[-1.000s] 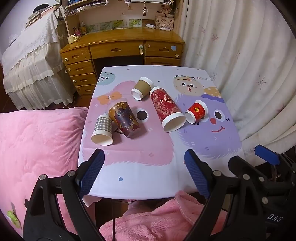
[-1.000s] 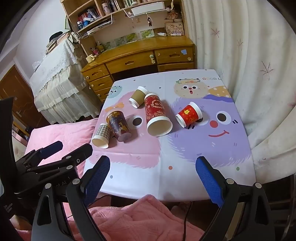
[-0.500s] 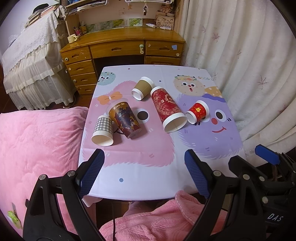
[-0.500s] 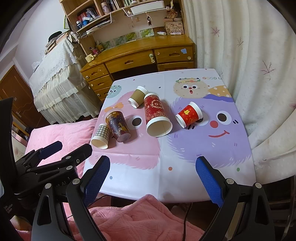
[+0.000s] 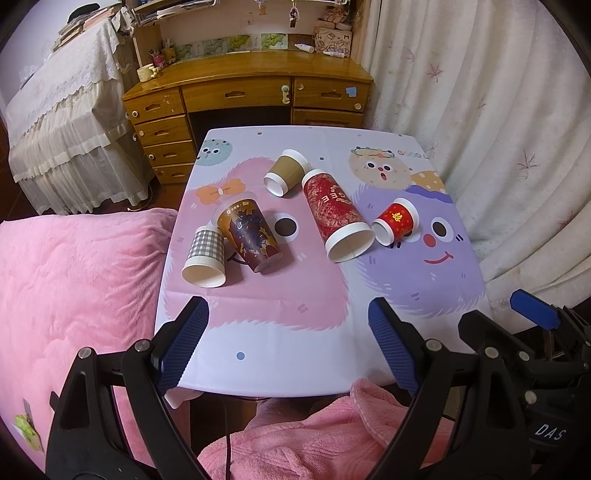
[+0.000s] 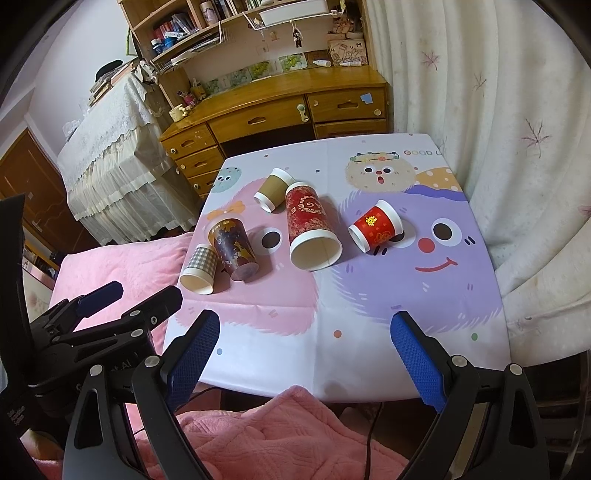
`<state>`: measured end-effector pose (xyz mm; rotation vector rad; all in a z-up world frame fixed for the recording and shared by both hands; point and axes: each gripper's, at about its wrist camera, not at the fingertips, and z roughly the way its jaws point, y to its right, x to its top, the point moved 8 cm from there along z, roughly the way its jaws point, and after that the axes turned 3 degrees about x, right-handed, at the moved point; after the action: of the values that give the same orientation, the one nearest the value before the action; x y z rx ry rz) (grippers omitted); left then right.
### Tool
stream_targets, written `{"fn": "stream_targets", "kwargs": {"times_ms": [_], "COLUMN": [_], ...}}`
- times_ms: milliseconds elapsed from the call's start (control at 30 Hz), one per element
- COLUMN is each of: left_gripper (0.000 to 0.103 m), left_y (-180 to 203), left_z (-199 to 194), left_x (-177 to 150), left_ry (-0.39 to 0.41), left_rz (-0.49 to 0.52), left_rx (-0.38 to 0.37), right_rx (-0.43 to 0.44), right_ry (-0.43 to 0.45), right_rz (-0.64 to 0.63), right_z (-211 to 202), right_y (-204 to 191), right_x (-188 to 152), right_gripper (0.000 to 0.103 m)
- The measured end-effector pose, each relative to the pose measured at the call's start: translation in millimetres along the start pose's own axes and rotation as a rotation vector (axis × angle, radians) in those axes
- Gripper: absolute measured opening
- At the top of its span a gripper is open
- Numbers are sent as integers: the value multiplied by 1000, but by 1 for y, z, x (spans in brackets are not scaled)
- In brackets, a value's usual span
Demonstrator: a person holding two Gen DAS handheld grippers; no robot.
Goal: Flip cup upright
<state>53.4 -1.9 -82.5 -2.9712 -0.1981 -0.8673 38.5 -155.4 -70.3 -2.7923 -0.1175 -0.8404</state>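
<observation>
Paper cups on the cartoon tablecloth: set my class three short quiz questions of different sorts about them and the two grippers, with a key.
1. True or false: every cup lies on its side.
2. How many cups are on the table?
3. Which cup lies nearest the left gripper? A small red cup B checked cup C brown cup

Key: 1 true. 2 five, counting the tall red cup and dark printed cup. 3 B. The right gripper is also open and empty.

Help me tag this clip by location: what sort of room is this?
Most likely a bedroom or study at home. A wooden desk with drawers stands behind the small table, a bookshelf rises above it, curtains hang at the right, and a pink quilt lies beside the table.
</observation>
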Motion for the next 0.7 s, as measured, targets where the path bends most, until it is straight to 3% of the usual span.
{"fn": "stream_targets", "kwargs": {"times_ms": [700], "left_gripper": [87], "left_y": [14], "left_z": [0], "left_x": [-5], "left_ry": [-11], "left_rz": [-36], "left_rx": [29], "right_rx": [13], "right_ry": [-14], "right_rz": [10], "right_z": [1], "right_y": [14], "right_x": [-7], "right_gripper": [95]}}
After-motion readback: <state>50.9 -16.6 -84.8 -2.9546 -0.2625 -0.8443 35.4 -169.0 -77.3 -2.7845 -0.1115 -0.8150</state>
